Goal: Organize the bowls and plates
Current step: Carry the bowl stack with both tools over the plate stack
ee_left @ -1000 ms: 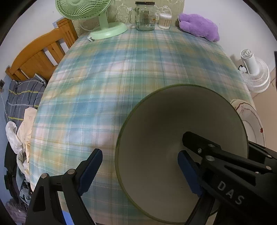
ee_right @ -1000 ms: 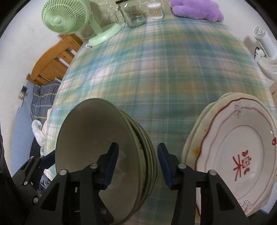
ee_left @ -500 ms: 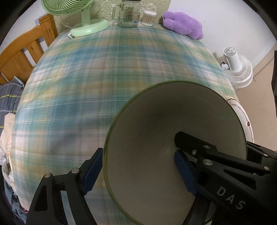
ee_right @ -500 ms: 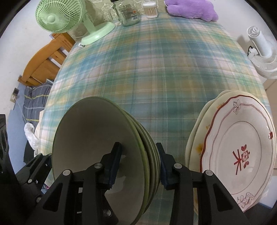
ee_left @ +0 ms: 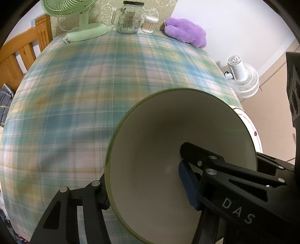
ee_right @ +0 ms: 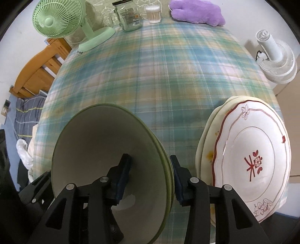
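A stack of green-rimmed cream bowls (ee_right: pixel 105 155) sits near the table's front edge; it fills the lower right of the left wrist view (ee_left: pixel 168 142). My left gripper (ee_left: pixel 144 189) is shut on the stack's left wall, one finger inside and one outside. My right gripper (ee_right: pixel 150 178) is shut on the stack's right wall in the same way. A stack of white plates with red trim (ee_right: pixel 251 159) lies to the right of the bowls; its edge shows behind the bowl in the left wrist view (ee_left: pixel 253 129).
The table has a plaid cloth (ee_right: pixel 159 65). At its far edge stand a green fan (ee_right: pixel 61 22), a glass jar (ee_right: pixel 129 16), a cotton swab box (ee_right: pixel 153 14) and a purple plush (ee_right: pixel 196 13). A white fan (ee_right: pixel 275 56) stands off the right side, a wooden chair (ee_right: pixel 37 75) off the left.
Both grippers have closed on the bowl stack's walls, the left from wide open. Both cameras have shifted relative to the table.
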